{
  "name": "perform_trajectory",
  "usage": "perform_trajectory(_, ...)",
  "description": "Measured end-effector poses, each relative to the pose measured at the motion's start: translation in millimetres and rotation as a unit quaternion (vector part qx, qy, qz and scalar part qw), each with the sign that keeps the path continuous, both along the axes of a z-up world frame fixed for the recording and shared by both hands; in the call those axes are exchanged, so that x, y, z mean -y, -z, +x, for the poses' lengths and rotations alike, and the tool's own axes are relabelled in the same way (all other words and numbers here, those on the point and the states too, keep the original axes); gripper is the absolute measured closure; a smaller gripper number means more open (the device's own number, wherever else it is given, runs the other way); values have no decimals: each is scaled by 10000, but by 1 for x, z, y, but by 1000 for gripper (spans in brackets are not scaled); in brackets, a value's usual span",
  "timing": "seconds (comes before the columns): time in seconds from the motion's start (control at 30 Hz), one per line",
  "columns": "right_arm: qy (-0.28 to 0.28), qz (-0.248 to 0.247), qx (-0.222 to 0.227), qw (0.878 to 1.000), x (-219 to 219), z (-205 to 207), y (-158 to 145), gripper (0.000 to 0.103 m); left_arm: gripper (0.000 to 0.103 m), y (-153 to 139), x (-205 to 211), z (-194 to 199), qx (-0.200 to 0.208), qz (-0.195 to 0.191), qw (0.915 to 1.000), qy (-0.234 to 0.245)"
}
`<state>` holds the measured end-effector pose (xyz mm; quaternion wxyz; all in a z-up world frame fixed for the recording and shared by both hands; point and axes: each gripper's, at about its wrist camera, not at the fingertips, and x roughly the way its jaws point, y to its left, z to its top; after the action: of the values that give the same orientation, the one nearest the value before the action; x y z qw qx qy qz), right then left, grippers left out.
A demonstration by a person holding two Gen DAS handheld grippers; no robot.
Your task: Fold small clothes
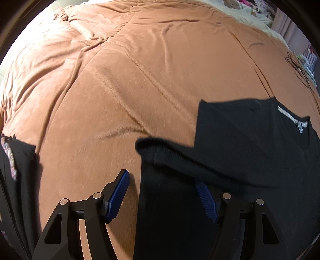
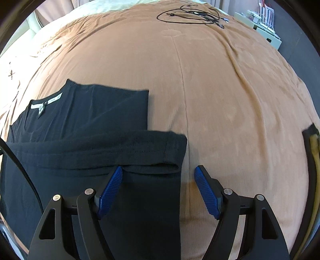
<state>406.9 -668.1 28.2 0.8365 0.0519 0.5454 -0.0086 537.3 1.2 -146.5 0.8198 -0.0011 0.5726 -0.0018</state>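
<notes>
Risk first, nearest the jaws: left gripper (image 1: 162, 192) straddling the side edge of the black shirt (image 1: 240, 160), one blue pad over bare blanket, other pad over black cloth. A pinch from here likely to catch the blanket (image 1: 140, 80) along with the shirt, soft plush pile bunching easily. Same worry for right gripper (image 2: 158, 180): one pad above the shirt (image 2: 100, 150) just under the folded-in sleeve (image 2: 152, 148), other pad over bare blanket beside the shirt's edge. A close here could grab a single layer only, or drag the sleeve fold open and undo it. Uneven lift between the two sides likely to skew the fold line, judging by the thin limp knit.

Jaws on both sides released, spread wide, nothing clamped; pads apparently above the cloth, contact not clear.

Pose: both grippers pitched steeply downward at the bed, one at each side edge of the shirt, lower body of the garment running out of frame beneath them. Left view motion-blurred.

Shirt flat on the blanket, neck label (image 2: 47, 102) facing up at the far end, sleeves folded across the chest. Beyond the shirt, open blanket with creases. Far past it, tangle of black cables (image 2: 192, 15) lying on the blanket, well apart from the shirt. Another dark garment (image 1: 16, 180) off to the shirt's side in the left view, clear of it.
</notes>
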Motion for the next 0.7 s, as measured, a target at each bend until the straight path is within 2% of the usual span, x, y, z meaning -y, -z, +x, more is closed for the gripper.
perform_trajectory(0.27,123,3,128,9998,2,30,7,30,34,6,-8,32,109,-168,9997,-153)
perform_trajectory(0.4,318,113,197,9992,6,41,7,30,34,5,-10,35,132,-238,9994,-225)
perform_trajectory(0.5,355,227,314,9986,7,39,3,30,36,-4,-18,31,205,-526,9980,-297)
perform_trajectory(0.63,337,408,561,9970,15,24,-9,30,37,-18,-24,27,437,-645,9965,-307)
perform_trajectory(0.7,315,495,604,9964,21,16,-11,33,43,-20,-25,23,474,-670,9963,-274)
